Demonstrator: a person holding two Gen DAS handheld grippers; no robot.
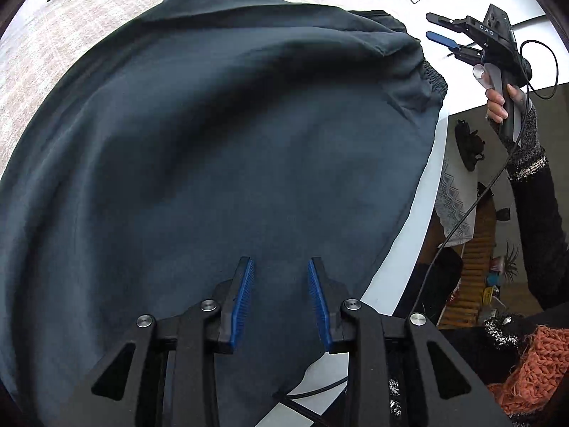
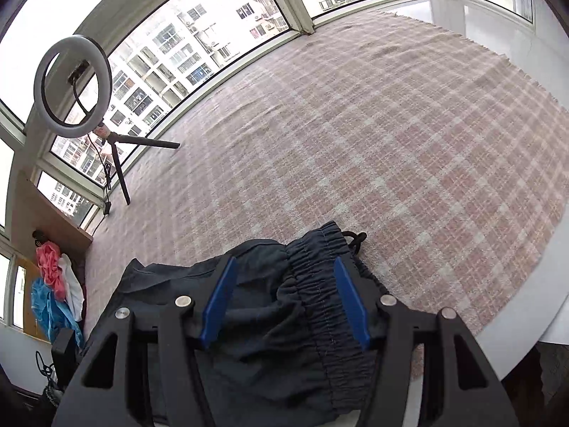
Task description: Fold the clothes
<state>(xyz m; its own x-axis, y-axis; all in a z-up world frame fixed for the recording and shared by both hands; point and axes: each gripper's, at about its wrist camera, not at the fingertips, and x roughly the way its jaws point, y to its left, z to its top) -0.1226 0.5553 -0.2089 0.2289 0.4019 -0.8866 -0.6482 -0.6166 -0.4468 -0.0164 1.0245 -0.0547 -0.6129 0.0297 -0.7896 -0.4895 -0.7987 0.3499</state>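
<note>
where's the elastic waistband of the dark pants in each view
Left wrist view: the elastic waistband is at the upper right, at the garment's far edge, just left of the right gripper, which hangs clear of it.
Right wrist view: the waistband is at lower centre, running down between the open fingers.
Shared landmark: the pink checked blanket under the garment.

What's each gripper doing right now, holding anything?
Left gripper: open, nothing between its pads, above the dark garment.
Right gripper: open, empty, above the garment's elastic waistband.

"das" on right tool (image 1: 441, 33)
</note>
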